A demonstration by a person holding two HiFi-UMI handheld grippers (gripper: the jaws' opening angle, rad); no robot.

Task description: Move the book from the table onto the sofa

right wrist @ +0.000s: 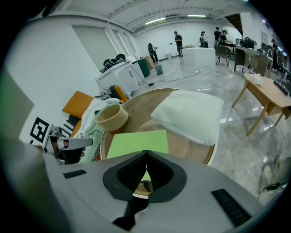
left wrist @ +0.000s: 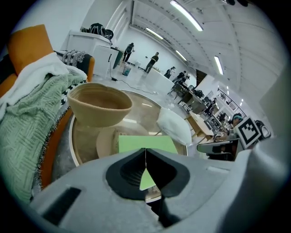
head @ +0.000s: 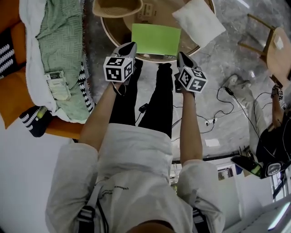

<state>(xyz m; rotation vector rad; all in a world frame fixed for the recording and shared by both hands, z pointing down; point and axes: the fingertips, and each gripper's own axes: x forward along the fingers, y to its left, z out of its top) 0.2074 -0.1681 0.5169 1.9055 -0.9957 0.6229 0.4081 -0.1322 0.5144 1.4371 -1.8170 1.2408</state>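
Left hand-held gripper (head: 130, 45), right hand-held gripper (head: 181, 55): both clenched, empty, at bench (head: 116, 29) near edge. Green book (head: 156, 39) flat on bench, just beyond them. Sofa (head: 13, 91) left.

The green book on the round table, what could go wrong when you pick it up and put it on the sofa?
1. The left gripper and right gripper are both shut, and the book lies flat, so they might only push it.
2. The bowl and pillow sit close by and could get bumped.
3. The sofa has a rumpled green blanket on it, so the book might slide off.
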